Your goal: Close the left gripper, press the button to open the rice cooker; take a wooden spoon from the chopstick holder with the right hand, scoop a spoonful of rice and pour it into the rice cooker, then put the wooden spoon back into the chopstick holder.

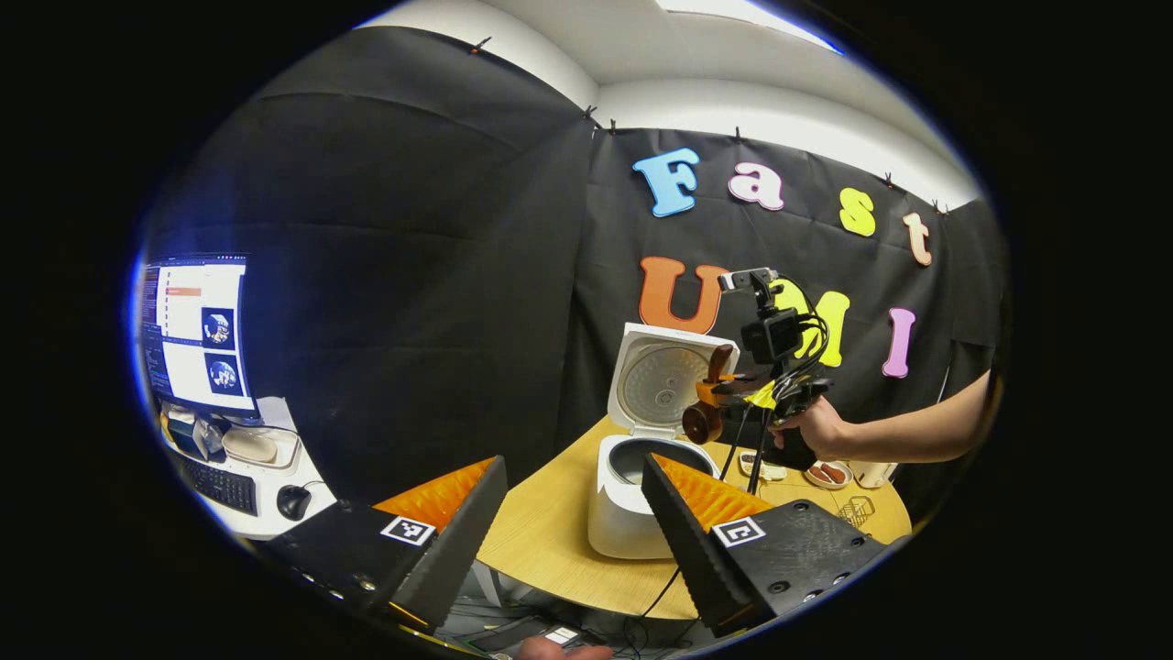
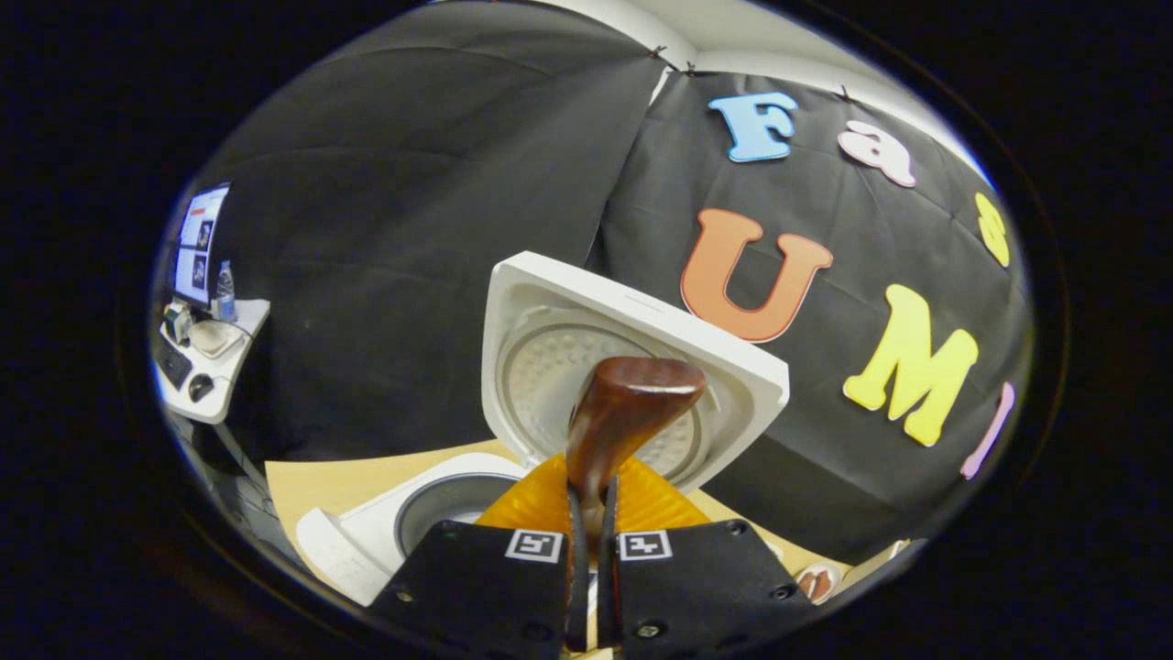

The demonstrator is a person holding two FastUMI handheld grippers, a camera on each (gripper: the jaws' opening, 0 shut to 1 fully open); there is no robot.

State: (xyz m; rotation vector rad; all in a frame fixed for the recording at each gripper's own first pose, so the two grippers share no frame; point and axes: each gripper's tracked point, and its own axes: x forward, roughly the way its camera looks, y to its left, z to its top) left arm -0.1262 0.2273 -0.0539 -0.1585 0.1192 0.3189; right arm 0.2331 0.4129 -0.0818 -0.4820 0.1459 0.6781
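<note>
A: Where's the wooden spoon?

B: Clamped in the right gripper. Both fingers pinch the handle, near-closed gap. In the right gripper view the handle's end fans out in front of the raised lid.

A: Left gripper view agree?

B: Yes, from farther off. Right gripper held by a hand, above and just right of the rice cooker. The spoon has its round bowl low, at the cooker's open rim, handle angled up. Cannot tell if rice is in the bowl.

A: Left gripper?

B: The left gripper has its fingers spread wide, nothing between them. Low, near the table's front edge, cooker seen through the gap.

A: Cooker contents?

B: Lid upright, dimpled inner plate showing. Inner pot is dark inside; contents too unclear to call in either view.

A: Other containers?

B: Only the left gripper view catches them: a small dish with reddish-brown pieces, a white cup, a wire basket, all on the table right of the cooker, under the forearm. Chopstick holder I can't pick out.

A: Room to move?

B: Cooker sits near the table's left front curve. Bare wood in front and to its left. Side desk with monitor, keyboard, mouse stands well apart on the left.
</note>
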